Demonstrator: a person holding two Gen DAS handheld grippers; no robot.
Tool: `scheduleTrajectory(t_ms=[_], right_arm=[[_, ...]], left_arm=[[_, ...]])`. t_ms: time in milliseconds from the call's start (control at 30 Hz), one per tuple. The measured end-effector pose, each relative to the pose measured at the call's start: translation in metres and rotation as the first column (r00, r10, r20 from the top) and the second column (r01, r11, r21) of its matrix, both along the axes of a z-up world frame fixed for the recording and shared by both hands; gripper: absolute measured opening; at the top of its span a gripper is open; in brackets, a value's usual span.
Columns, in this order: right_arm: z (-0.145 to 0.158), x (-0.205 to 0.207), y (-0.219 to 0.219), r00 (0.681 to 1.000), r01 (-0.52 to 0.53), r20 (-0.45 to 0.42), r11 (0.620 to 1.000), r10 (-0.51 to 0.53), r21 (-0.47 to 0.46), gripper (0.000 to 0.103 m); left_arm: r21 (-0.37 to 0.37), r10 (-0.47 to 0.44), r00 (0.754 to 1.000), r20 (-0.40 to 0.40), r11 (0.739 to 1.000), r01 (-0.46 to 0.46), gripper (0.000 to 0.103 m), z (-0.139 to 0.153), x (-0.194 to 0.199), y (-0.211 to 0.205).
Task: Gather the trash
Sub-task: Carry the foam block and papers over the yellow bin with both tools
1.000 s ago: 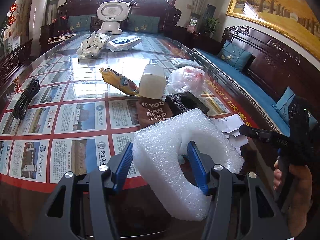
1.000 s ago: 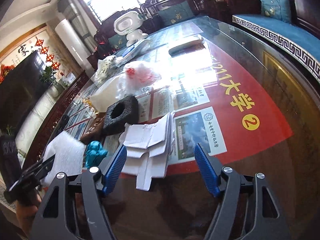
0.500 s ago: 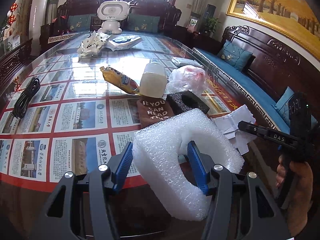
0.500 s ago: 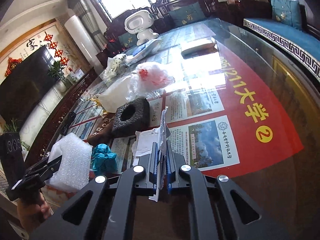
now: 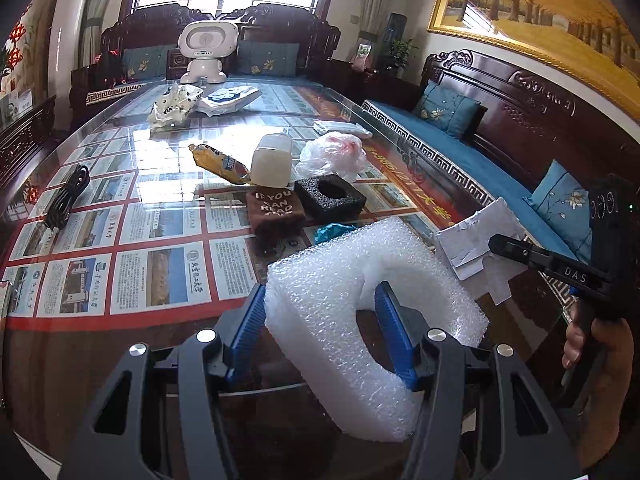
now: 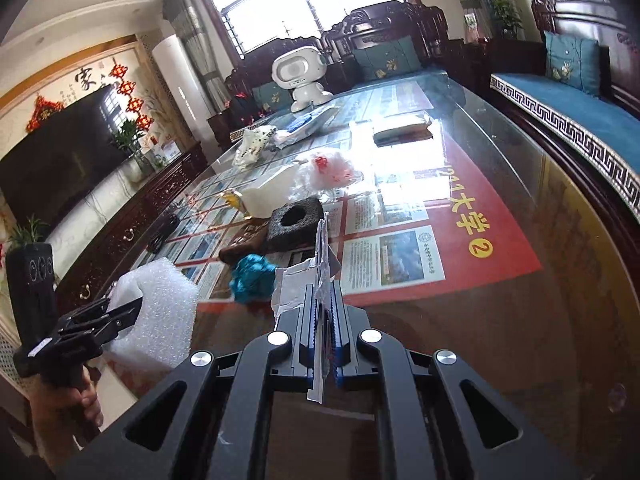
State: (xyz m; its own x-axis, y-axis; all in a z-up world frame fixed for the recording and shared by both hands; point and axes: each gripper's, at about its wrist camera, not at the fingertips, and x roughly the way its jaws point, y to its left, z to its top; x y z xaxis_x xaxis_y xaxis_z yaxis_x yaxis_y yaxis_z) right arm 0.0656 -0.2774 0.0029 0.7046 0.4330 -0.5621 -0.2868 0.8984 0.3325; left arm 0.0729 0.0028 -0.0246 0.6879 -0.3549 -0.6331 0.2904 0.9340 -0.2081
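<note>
— Looking along our left gripper (image 5: 320,332), what do we hold?

— We hold a white foam packing piece (image 5: 372,308) low in the centre of the frame. Our blue pads (image 5: 249,322) pinch one arm of it: one pad presses its outer left side, the other sits in its curved notch.

— And our right gripper (image 6: 324,330)?

— Its jaws are pressed nearly together on folded white paper (image 6: 323,264), which stands edge-on at the centre of the right wrist frame. In the left wrist frame, that same paper (image 5: 478,236) shows at right of centre, lifted off the glass table top (image 5: 160,176).

— What trash lies on the table?

— Just beyond the foam we see a crumpled teal scrap (image 5: 332,232), a brown cloth with white lettering (image 5: 274,210), and a black foam block with a round hole (image 5: 330,198). Behind those stand a milky plastic jug (image 5: 272,162), a yellow snack wrapper (image 5: 218,162) to its left and a clear plastic bag with red print (image 5: 334,154) to its right. A coiled black cable (image 5: 66,196) lies at the left edge.

— Further back?

— A crumpled white wrapper (image 5: 174,104) and a flat white packet (image 5: 230,98) lie upper centre, before a white toy robot (image 5: 206,50).
</note>
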Motion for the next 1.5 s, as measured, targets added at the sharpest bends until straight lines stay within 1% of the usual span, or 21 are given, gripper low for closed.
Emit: scheduleTrajectory(t_ms=[200, 300, 433, 667, 767, 900, 1033, 1133, 1233, 1300, 1333, 1433, 1500], right_arm=[[0.011, -0.051, -0.005, 1.000, -0.009, 0.026, 1.000, 0.010, -0.007, 0.007], [0.012, -0.077, -0.005, 0.999, -0.013, 0.035, 1.000, 0.013, -0.017, 0.007], [0.009, -0.114, -0.008, 0.999, -0.022, 0.038, 1.000, 0.023, -0.005, 0.007], [-0.012, -0.172, -0.007, 1.000, -0.015, 0.018, 0.999, 0.016, -0.030, 0.007], [-0.025, -0.193, -0.008, 1.000, -0.019, -0.012, 1.000, 0.019, -0.007, 0.007], [-0.046, -0.222, -0.006, 0.999, -0.002, -0.050, 0.999, 0.000, -0.045, 0.007], [-0.070, -0.241, -0.005, 0.994, -0.002, -0.107, 0.999, -0.002, -0.038, 0.007], [-0.088, -0.251, -0.001, 0.989, -0.002, -0.146, 0.999, -0.005, -0.050, 0.007], [-0.099, -0.261, -0.002, 0.986, 0.006, -0.163, 0.998, -0.017, -0.067, 0.007], [-0.102, -0.264, -0.002, 0.986, 0.019, -0.163, 0.996, -0.034, -0.091, 0.007], [-0.104, -0.265, 0.000, 0.986, 0.028, -0.161, 0.992, -0.047, -0.119, 0.007], [-0.107, -0.265, 0.003, 0.984, 0.017, -0.172, 0.994, -0.037, -0.112, 0.007], [-0.109, -0.265, 0.005, 0.984, 0.015, -0.174, 0.992, -0.037, -0.125, 0.007]], left_arm=[[0.010, -0.043, 0.999, 0.002, 0.999, 0.042, 0.056, -0.001, -0.043, -0.008], [0.006, -0.064, 0.998, 0.002, 0.998, 0.064, 0.056, -0.002, -0.066, -0.011], [0.012, -0.104, 0.995, 0.000, 0.995, 0.104, 0.057, -0.008, -0.102, -0.017], [0.032, -0.177, 0.984, -0.017, 0.984, 0.178, 0.056, -0.031, -0.158, -0.033], [0.037, -0.205, 0.978, -0.041, 0.978, 0.207, 0.056, -0.044, -0.174, -0.040], [0.050, -0.241, 0.967, -0.078, 0.968, 0.245, 0.056, -0.063, -0.191, -0.048], [0.064, -0.271, 0.954, -0.131, 0.957, 0.281, 0.057, -0.086, -0.206, -0.051], [0.069, -0.292, 0.942, -0.163, 0.949, 0.306, 0.057, -0.100, -0.215, -0.052], [0.082, -0.305, 0.934, -0.184, 0.943, 0.324, 0.056, -0.110, -0.222, -0.055], [0.086, -0.306, 0.931, -0.197, 0.941, 0.328, 0.056, -0.117, -0.225, -0.056], [0.089, -0.306, 0.930, -0.203, 0.940, 0.329, 0.056, -0.120, -0.227, -0.056], [0.095, -0.310, 0.925, -0.219, 0.937, 0.336, 0.056, -0.127, -0.231, -0.058], [0.097, -0.309, 0.925, -0.222, 0.937, 0.337, 0.056, -0.131, -0.233, -0.058]])
